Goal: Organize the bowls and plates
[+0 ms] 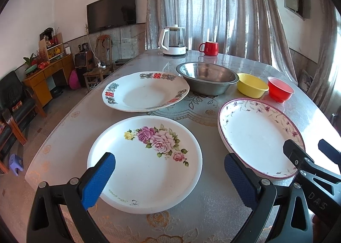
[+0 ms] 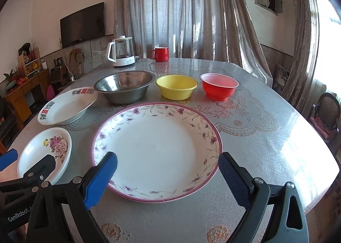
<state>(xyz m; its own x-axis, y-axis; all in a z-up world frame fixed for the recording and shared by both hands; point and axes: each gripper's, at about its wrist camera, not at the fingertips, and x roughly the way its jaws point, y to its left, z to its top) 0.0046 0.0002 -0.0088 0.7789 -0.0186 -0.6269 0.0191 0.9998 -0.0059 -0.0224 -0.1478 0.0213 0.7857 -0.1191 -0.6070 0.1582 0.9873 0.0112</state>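
Both tongs stood released and held nothing: the left gripper (image 1: pixel 169 175) hung with its blue pads wide over the near edge of the rose plate (image 1: pixel 145 164), and the right gripper (image 2: pixel 167 173) spread likewise over the near edge of the vine plate (image 2: pixel 156 151). That rose plate was white, with a spray of pink roses and one yellow bloom off-centre, and small cursive writing at its near rim, too small to read. Just right of it lay the vine plate, larger, white, with a pink rim and a border of purple flowers on thin stems. Behind the rose plate sat a third plate (image 1: pixel 146 91), deep, white, with dark floral clusters and red double-happiness characters round its rim. Further back ran a row of bowls: a steel bowl (image 2: pixel 124 86) close beside that plate, then a yellow bowl (image 2: pixel 176 86), then a red bowl (image 2: pixel 219 86), each apart from the next. All rested on the table (image 2: pixel 266 136), under a glossy grey cover with a floral pattern. A kettle (image 2: pixel 122 54) and a red mug (image 2: pixel 161 53) stood at its far edge. Letters "DAS" showed on the right gripper's body in the left view, "GenRobot.A" on the left's in the right view.
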